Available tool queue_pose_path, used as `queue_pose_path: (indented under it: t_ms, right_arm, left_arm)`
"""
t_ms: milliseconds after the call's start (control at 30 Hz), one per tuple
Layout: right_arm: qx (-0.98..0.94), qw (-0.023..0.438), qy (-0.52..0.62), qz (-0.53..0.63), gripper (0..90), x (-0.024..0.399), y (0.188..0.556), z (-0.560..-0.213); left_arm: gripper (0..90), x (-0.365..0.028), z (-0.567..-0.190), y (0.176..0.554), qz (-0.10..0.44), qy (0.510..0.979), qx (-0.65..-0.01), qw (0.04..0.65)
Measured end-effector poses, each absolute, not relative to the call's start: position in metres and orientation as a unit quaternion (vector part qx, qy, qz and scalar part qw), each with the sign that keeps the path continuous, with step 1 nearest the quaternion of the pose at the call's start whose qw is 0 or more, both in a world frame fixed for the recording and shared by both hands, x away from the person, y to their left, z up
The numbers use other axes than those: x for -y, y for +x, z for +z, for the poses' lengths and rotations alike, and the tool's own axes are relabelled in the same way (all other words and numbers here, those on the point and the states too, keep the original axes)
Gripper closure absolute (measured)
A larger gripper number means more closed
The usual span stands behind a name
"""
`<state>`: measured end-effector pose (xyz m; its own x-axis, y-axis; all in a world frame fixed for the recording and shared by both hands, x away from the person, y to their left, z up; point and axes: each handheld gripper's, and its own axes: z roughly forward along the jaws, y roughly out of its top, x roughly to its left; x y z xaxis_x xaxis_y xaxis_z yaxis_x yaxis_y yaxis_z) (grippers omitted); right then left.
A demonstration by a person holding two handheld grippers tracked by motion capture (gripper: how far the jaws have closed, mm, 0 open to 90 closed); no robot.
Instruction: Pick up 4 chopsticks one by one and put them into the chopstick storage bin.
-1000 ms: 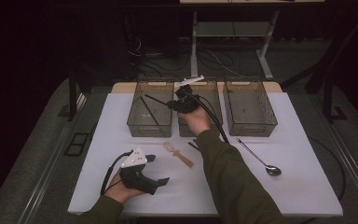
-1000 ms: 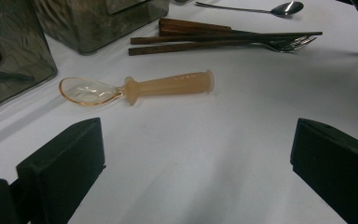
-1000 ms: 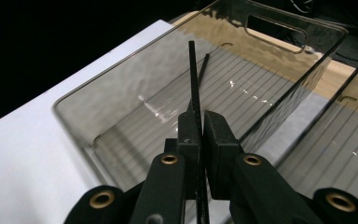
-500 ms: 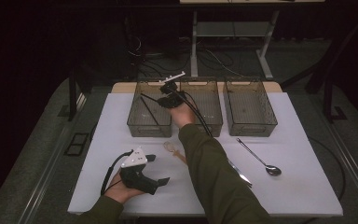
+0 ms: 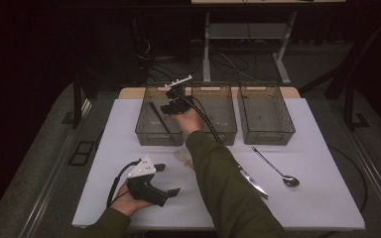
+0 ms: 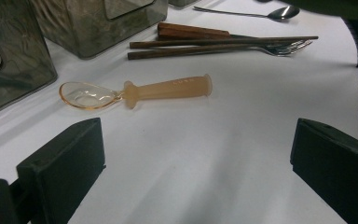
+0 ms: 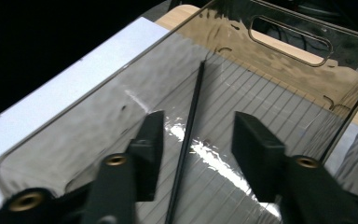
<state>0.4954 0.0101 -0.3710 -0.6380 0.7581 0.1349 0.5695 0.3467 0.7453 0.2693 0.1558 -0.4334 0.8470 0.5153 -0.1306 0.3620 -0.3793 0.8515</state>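
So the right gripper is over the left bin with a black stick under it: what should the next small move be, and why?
Probably lift the right gripper out of the left bin and head for the next utensil. Its jaws have just been opening, and the black chopstick lies between them on the bin floor, apparently free of the pads. The orange spoon waits on the table.

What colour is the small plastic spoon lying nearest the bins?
Translucent amber-orange; the small plastic spoon shows best in the left gripper view.
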Motion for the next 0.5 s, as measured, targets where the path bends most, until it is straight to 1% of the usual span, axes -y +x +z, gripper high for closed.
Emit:
queue_pose_path:
  t_ms: [100, 200, 267, 433, 500]
  right_arm:
    - [-0.808, 0.113, 0.405, 0.412, 45.5, -0.006, 0.491, -0.366]
    - [-0.804, 0.101, 0.398, 0.429, 36.0, 0.0, 0.486, -0.362]
    - [-0.804, 0.103, 0.392, 0.436, 32.9, 0.002, 0.482, -0.359]
    - [-0.801, 0.143, 0.391, 0.43, 28.7, 0.012, 0.468, -0.351]
    - [-0.799, 0.132, 0.391, 0.436, 25.2, 0.016, 0.465, -0.349]
  left_arm:
    - [1.6, -0.156, -0.433, 0.27, 0.08, 0.828, -0.263, 0.488]
    - [1.6, -0.156, -0.433, 0.27, 0.081, 0.829, -0.261, 0.488]
    - [1.6, -0.156, -0.433, 0.27, 0.081, 0.829, -0.261, 0.487]
    - [1.6, -0.155, -0.434, 0.27, 0.083, 0.829, -0.259, 0.488]
    - [1.6, -0.155, -0.434, 0.269, 0.082, 0.829, -0.261, 0.488]
